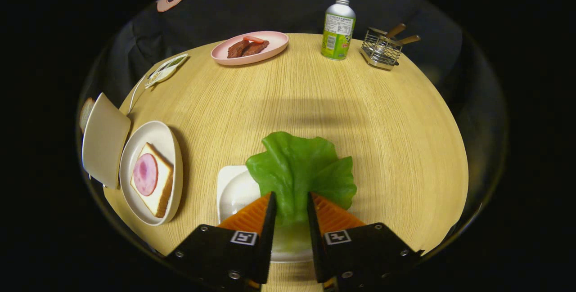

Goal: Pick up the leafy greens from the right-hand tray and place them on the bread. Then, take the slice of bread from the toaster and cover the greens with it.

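The gripper has its fingers closed on the stem end of the green lettuce leaf, which spreads out ahead of them above a white tray. To the left, a bread slice topped with ham lies on a plate, beside the toaster.

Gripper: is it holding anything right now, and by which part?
Yes. The gripper is shut on the lettuce leaf, both fingers pressing its near stem end; the rest of the leaf fans out beyond the fingertips, over the white tray.
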Tool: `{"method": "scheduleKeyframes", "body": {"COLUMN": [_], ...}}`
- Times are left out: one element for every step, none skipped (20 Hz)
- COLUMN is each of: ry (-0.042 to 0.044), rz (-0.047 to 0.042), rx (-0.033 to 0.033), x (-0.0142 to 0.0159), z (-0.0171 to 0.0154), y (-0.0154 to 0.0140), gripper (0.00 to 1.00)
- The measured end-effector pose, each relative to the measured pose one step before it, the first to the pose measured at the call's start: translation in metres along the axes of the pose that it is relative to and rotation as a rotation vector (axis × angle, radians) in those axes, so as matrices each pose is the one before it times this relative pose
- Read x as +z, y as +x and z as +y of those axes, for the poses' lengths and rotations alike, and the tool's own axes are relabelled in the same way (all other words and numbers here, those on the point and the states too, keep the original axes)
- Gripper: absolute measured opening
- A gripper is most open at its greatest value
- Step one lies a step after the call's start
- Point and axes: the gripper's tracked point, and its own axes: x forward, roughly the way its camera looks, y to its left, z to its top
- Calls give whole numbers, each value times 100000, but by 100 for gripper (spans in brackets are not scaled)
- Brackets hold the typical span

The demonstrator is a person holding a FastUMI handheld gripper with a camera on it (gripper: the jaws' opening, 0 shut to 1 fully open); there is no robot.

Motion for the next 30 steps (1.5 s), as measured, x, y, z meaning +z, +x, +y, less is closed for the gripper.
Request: {"method": "scheduleKeyframes", "body": {"ry": [1752, 1587, 2231, 2109, 1671, 542, 365, 320, 545, -223, -1233, -1815, -1209, -1644, -1746, -1340, -1403, -1620, -1816, -1611, -705, -826, -1228, -1707, -1598, -982, -270, -932, -1250, -1219], "rz": [-463, -527, -144, -400, -967, -1817, -3171, -1803, -1452, -1278, -1573, -1003, -628, -722, -848, -679, -629, -563, -730, 61, 455, 954, 1598, 1759, 2037, 1554, 1508, 1220, 944, 1138], "rx": [-656, -114, 1213, 2074, 2421, 1406, 1739, 2693, 3338, 3197, 2163, 2165, 1706, 1597, 1523, 1674, 1768, 1999, 1751, 1884, 2313, 2480, 951, -448, -571, 670, 360, 350, 516, 865], "x": [96, 113, 100, 10, 261, 406, 639, 453, 303, 342, 412, 350, 224, 327, 417, 367, 324, 260, 275, 81, -169, -249, -400, -397, -442, -351, -336, -365, -214, -283], "z": [-305, -206, 27, 192, 384, 321, 595, 909, 1201, 1150, 1057, 1063, 1012, 971, 1099, 999, 1161, 1060, 1029, 977, 1133, 1120, 883, 459, 451, 580, 589, 496, 634, 729], "y": [44, 7, -91, -169, -341, -471, -669, -683, -788, -584, -413, -399, -374, -214, -218, -161, -60, 66, -13, 374, 398, 480, 646, 823, 811, 732, 726, 519, 482, 351], "gripper": [27, 14, 9, 4, 3, 3, 3, 3, 3, 3, 3, 3, 3, 3, 3, 3, 3, 3, 3, 3, 3, 3, 3, 3, 3, 3, 3, 3, 4, 5]}}
